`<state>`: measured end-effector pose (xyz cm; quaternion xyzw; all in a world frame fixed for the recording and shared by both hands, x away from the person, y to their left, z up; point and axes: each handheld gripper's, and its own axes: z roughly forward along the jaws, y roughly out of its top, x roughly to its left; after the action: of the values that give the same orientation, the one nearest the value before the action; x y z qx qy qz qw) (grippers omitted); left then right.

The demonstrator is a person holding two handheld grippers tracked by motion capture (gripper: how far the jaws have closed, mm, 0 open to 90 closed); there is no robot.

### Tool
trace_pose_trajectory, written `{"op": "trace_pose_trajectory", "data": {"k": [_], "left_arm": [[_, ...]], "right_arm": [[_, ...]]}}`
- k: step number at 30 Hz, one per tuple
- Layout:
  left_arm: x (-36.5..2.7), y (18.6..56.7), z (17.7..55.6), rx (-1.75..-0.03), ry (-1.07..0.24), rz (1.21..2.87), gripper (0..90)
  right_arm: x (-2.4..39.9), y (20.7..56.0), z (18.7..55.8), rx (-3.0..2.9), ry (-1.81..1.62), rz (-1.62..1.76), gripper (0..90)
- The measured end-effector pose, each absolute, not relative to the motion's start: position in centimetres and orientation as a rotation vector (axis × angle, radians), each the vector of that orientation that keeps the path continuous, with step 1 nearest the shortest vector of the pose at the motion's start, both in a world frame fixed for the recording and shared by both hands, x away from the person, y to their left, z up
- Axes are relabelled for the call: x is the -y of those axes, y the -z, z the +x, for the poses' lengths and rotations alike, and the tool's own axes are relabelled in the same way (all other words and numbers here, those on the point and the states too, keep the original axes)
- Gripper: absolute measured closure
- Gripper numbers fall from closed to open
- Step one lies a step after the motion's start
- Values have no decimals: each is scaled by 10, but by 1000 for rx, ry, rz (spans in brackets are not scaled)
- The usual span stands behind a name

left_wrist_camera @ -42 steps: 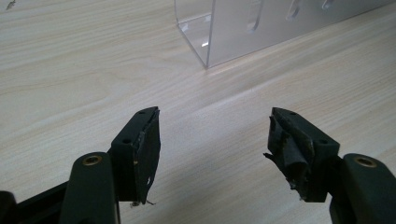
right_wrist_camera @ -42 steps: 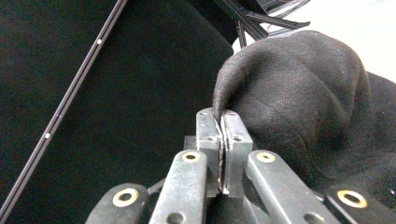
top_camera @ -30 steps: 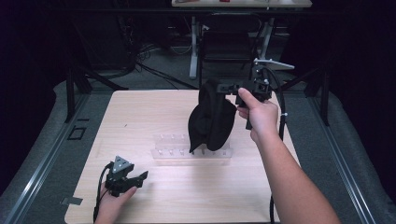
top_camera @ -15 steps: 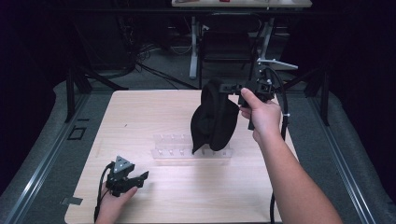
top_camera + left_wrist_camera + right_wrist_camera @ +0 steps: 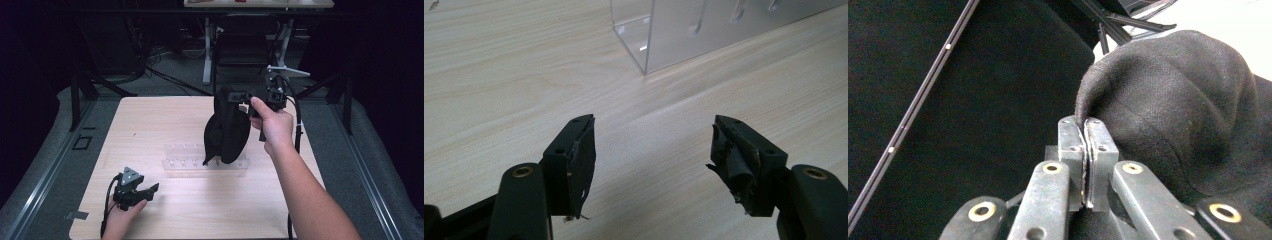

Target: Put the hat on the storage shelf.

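Up close, we see our right claw pinching the black cloth's edge; from above, that cloth hangs over the clear rack. Our left claw gapes empty, low over the pale wooden bench in a dark room.

The room is dark, and the light falls mainly on the pale wooden desk. Around it lies a grey floor with a metal rail at the left. Behind the desk stand black cables, a white metal frame and another table.
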<state>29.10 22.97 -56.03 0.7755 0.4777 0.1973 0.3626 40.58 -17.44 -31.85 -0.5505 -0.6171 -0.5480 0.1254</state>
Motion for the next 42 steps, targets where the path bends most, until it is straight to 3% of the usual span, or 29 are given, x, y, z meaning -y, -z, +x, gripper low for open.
{"op": "trace_pose_trajectory", "data": {"k": [23,42], "left_arm": [[-199,526,285,-1057,-497,1950,420],[-125,483,297,-836,-457,1960,495]], "right_arm": [[160,326,402,1791,1570,-1516,874],[153,330,403,1784,1566,-1489,874]]}}
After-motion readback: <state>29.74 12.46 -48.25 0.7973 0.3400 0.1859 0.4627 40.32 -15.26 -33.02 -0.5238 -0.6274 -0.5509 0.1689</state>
